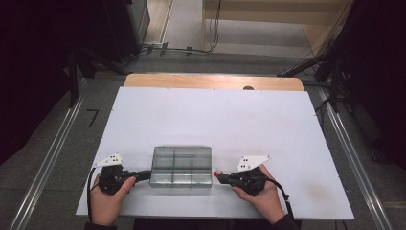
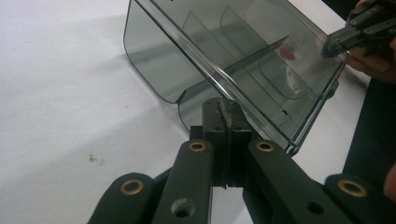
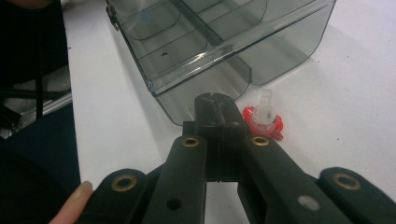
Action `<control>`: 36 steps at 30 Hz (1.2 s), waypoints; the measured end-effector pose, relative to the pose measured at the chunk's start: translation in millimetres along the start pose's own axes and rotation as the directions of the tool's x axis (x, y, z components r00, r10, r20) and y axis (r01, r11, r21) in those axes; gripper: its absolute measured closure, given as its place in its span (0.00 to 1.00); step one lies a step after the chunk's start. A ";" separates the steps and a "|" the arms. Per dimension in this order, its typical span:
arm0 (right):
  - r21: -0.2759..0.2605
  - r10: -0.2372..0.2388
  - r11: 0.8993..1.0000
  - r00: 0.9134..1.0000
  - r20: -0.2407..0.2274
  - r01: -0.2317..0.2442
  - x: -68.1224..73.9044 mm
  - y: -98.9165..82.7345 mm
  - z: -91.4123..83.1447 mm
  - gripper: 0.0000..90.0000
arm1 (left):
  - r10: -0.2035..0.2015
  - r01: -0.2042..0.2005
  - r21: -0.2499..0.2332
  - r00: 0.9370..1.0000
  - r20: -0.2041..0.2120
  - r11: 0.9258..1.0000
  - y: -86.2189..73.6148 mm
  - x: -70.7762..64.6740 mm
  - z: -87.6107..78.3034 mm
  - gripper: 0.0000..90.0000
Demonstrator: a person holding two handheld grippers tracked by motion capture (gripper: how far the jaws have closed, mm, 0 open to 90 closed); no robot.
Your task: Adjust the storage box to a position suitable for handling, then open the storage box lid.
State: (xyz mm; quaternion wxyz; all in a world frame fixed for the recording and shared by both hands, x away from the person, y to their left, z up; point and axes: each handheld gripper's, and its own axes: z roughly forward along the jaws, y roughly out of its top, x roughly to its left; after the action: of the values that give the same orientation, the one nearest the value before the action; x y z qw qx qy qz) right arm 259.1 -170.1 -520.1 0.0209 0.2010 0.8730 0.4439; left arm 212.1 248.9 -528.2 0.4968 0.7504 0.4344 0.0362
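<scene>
Smoky clear divided box (image 1: 182, 166), lidless, upright.

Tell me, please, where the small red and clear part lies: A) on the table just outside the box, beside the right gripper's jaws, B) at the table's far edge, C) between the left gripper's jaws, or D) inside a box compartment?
A: the part rests on the white table outside the box, beside the shut right gripper.

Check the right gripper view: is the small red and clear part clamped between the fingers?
No. The red and clear part lies on the white table beside the shut right gripper, next to the smoky plastic box.
</scene>
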 end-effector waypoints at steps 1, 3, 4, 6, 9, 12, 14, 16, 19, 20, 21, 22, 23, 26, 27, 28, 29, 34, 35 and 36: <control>0.002 -0.003 1.000 1.000 0.000 0.003 -0.5 -0.2 0.0 0.98 | 0.002 -0.002 0.002 1.000 -0.003 1.000 0.3 -0.7 0.5 1.00; 0.010 -0.011 1.000 1.000 0.001 0.011 -1.2 -0.8 0.0 0.98 | 0.006 -0.006 0.002 1.000 -0.002 1.000 0.7 -1.3 1.5 1.00; 0.012 -0.007 1.000 1.000 0.001 0.007 -1.6 -1.1 -0.4 0.98 | 0.008 -0.008 0.003 1.000 -0.003 1.000 0.9 -1.5 1.9 1.00; 0.005 -0.003 1.000 1.000 -0.002 0.003 -3.1 -1.9 -1.4 0.98 | 0.007 -0.007 0.001 1.000 0.000 1.000 1.2 -2.2 3.2 1.00; 0.004 -0.002 1.000 1.000 -0.006 0.002 -4.5 -2.4 -3.6 0.98 | 0.014 -0.014 0.004 1.000 0.002 1.000 2.2 -3.3 5.5 1.00; 0.006 -0.002 1.000 1.000 -0.007 0.002 -5.2 -3.2 -3.9 0.98 | 0.020 -0.020 0.004 1.000 0.004 1.000 2.9 -4.8 8.0 1.00; 0.009 -0.002 1.000 1.000 -0.008 0.002 -5.0 -3.5 -3.1 0.98 | 0.022 -0.022 0.003 1.000 0.007 1.000 3.1 -5.0 8.8 1.00; 0.012 -0.006 1.000 1.000 -0.011 0.006 -4.5 -3.3 -2.3 0.98 | 0.025 -0.025 0.003 1.000 0.004 1.000 3.2 -5.4 9.5 1.00; 0.009 -0.018 1.000 1.000 -0.016 0.018 -2.9 -2.8 -0.3 0.98 | 0.030 -0.030 0.003 1.000 0.006 1.000 3.5 -5.9 10.5 1.00; 0.008 -0.017 1.000 1.000 -0.020 0.018 -2.0 -2.6 0.3 0.98 | 0.032 -0.032 0.004 0.999 0.006 0.999 3.5 -6.0 10.6 1.00; 0.011 -0.022 1.000 1.000 -0.015 0.022 -1.2 -2.4 0.9 0.98 | 0.029 -0.029 0.003 1.000 0.009 1.000 3.4 -5.7 10.7 1.00; 0.014 -0.028 1.000 1.000 -0.010 0.028 -1.0 -2.4 1.2 0.98 | 0.028 -0.028 0.002 1.000 0.011 1.000 3.3 -5.5 10.7 1.00; 0.013 -0.027 1.000 1.000 -0.011 0.027 -1.1 -2.5 1.2 0.98 | 0.028 -0.028 0.001 1.000 0.011 1.000 3.3 -5.5 10.8 1.00; 0.011 -0.028 1.000 1.000 -0.009 0.028 -0.4 -2.2 0.7 0.98 | 0.026 -0.026 0.002 1.000 0.013 1.000 3.3 -5.2 10.7 1.00; 0.011 -0.028 1.000 1.000 -0.011 0.028 0.0 -2.0 0.0 0.98 | 0.021 -0.021 0.006 1.000 0.019 1.000 3.3 -4.6 10.7 1.00; 0.003 -0.033 0.999 0.999 -0.015 0.033 0.2 -1.6 -1.0 0.98 | 0.019 -0.019 0.011 1.000 0.021 1.000 3.3 -4.7 10.6 1.00; 0.003 -0.033 0.999 0.999 -0.015 0.033 0.2 -1.6 -1.0 0.98 | 0.023 -0.023 0.019 1.000 0.019 1.000 3.4 -5.0 10.2 1.00; -0.003 -0.042 0.999 0.999 -0.022 0.042 1.6 -0.3 -2.3 0.98 | 0.029 -0.030 0.034 0.999 0.033 0.999 3.3 -3.3 8.6 1.00; -0.003 -0.043 0.999 0.999 -0.023 0.043 2.6 0.1 -2.6 0.98 | 0.034 -0.035 0.039 0.999 0.039 0.999 3.1 -3.1 8.8 1.00; -0.003 -0.043 0.999 0.999 -0.023 0.043 2.6 0.1 -2.6 0.98 | 0.038 -0.040 0.048 0.998 0.047 0.998 3.0 -3.4 9.3 1.00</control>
State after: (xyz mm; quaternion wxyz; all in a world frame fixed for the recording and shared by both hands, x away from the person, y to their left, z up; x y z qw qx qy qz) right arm 256.2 -171.1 -518.1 0.0206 0.1769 0.8768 0.4467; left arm 216.3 239.5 -529.3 0.4874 0.7713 0.4090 0.0182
